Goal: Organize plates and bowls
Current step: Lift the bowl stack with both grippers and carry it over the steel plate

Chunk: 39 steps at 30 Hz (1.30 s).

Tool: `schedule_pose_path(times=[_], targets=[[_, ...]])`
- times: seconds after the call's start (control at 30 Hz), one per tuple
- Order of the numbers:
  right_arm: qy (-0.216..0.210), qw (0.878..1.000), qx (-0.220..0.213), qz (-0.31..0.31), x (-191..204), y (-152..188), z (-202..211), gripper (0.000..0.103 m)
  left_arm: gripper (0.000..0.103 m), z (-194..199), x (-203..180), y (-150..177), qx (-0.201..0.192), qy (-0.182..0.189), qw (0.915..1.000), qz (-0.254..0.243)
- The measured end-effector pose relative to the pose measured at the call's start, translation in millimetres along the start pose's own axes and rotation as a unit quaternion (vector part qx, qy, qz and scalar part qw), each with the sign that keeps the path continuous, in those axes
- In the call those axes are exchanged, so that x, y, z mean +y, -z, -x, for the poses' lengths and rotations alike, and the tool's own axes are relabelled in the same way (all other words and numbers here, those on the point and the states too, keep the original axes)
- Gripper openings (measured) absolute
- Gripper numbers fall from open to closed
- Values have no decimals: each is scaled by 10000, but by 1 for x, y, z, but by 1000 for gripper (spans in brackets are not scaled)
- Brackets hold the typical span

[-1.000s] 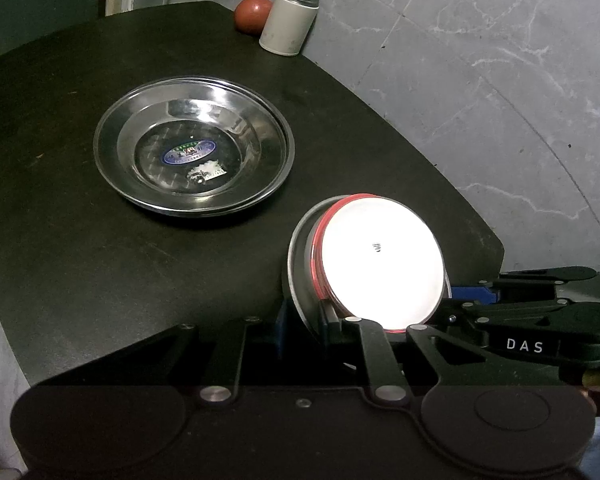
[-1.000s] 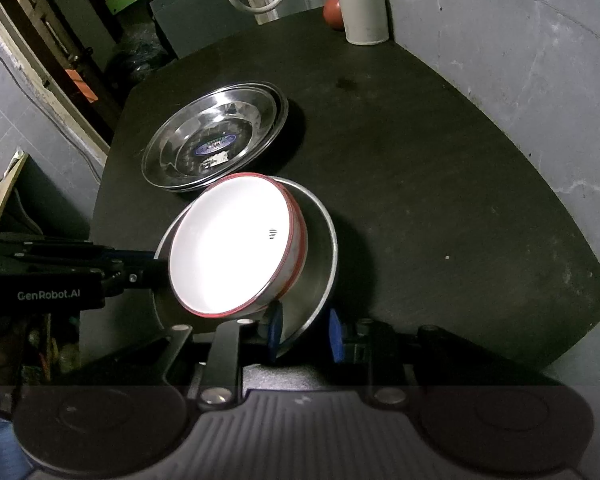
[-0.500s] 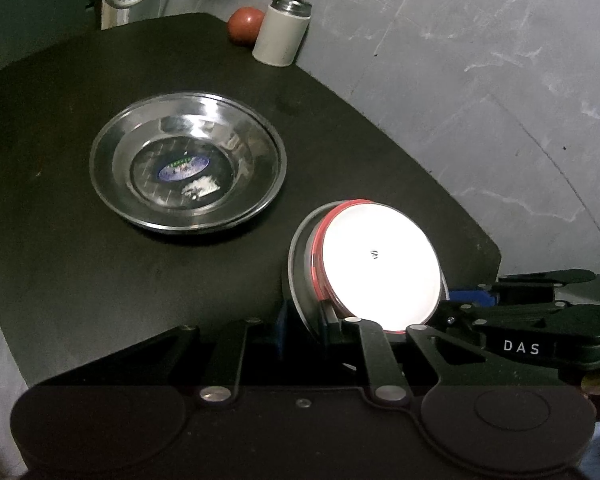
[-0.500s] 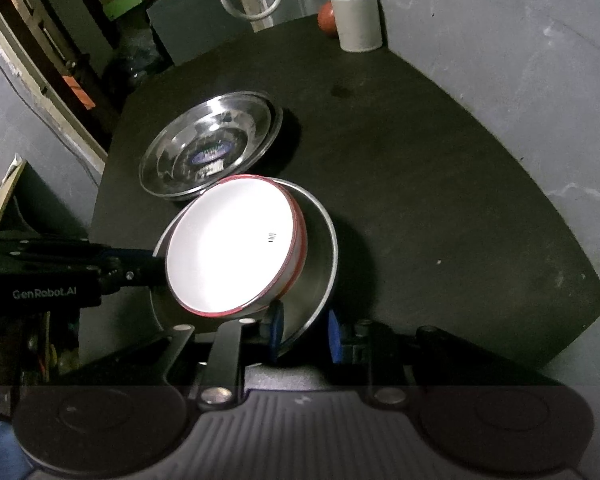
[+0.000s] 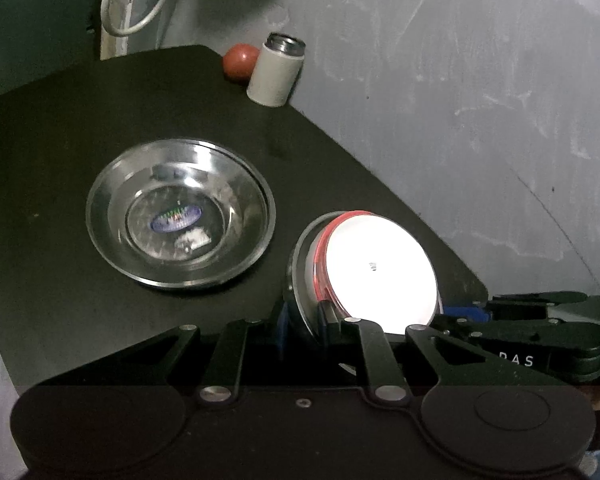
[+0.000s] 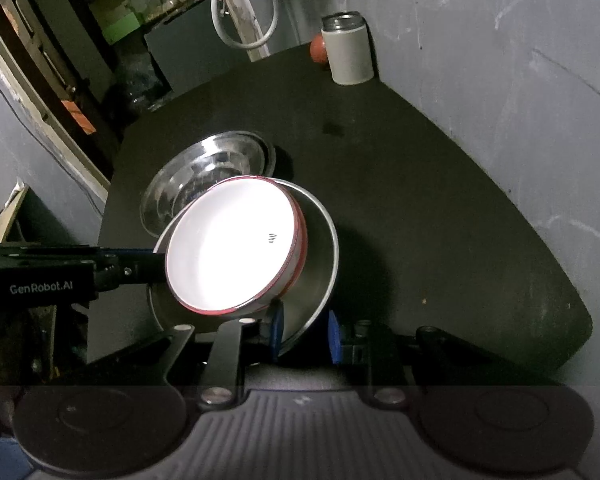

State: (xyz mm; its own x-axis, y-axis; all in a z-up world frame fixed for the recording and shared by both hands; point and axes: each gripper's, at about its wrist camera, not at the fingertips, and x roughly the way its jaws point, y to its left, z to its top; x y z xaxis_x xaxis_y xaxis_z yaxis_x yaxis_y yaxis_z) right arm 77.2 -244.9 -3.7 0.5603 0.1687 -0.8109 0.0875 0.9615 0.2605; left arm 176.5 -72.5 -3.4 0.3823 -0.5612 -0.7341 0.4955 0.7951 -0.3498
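The white bowl [image 6: 236, 244] with a red rim sits inside a steel plate [image 6: 320, 264], and the pair is held tilted above the near edge of the dark table [image 6: 440, 208], the bowl leaning toward the plate's left side. The right gripper [image 6: 306, 334] has its blue pads closed down on the plate's near rim, one pad inside and one outside. The left gripper [image 5: 302, 330] pinches the same stack from the other side; in its own view the fingers close on the plate's rim beside the bowl's wall, though whether they catch the bowl too cannot be told. A second steel plate [image 5: 180, 212] lies flat further in, toward the table's middle and left edge, just beyond the held stack. It looks like the place for this stack, so the step in hand appears to be carrying it over. To do that well, level the plate first so the bowl cannot slide out, move both grippers together, and lower it centred before letting go. At the far corner stand a white cup [image 5: 276, 70] and a red ball [image 5: 240, 60], well clear.
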Motion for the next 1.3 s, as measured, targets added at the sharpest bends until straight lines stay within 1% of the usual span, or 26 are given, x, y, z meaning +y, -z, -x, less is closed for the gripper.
schedule_pose_path(times=[0.27, 0.53, 0.7, 1.0, 1.3], targets=[[-136, 9997, -97, 181, 6, -19, -5, 26, 15, 7, 6, -15, -240, -156, 9995, 104], [-303, 9985, -64, 447, 15, -40, -22, 26, 15, 11, 20, -23, -415, -348, 9979, 356], [-431, 9970, -63, 645, 24, -53, -33, 26, 15, 12, 31, -29, -508, -536, 9960, 502], [-664, 9925, 78, 1023, 39, -80, -59, 26, 15, 14, 53, -41, -660, -883, 9908, 790], [-864, 9881, 243, 1252, 53, -99, -86, 26, 14, 7, 78, -53, -648, -1159, 9859, 1020]])
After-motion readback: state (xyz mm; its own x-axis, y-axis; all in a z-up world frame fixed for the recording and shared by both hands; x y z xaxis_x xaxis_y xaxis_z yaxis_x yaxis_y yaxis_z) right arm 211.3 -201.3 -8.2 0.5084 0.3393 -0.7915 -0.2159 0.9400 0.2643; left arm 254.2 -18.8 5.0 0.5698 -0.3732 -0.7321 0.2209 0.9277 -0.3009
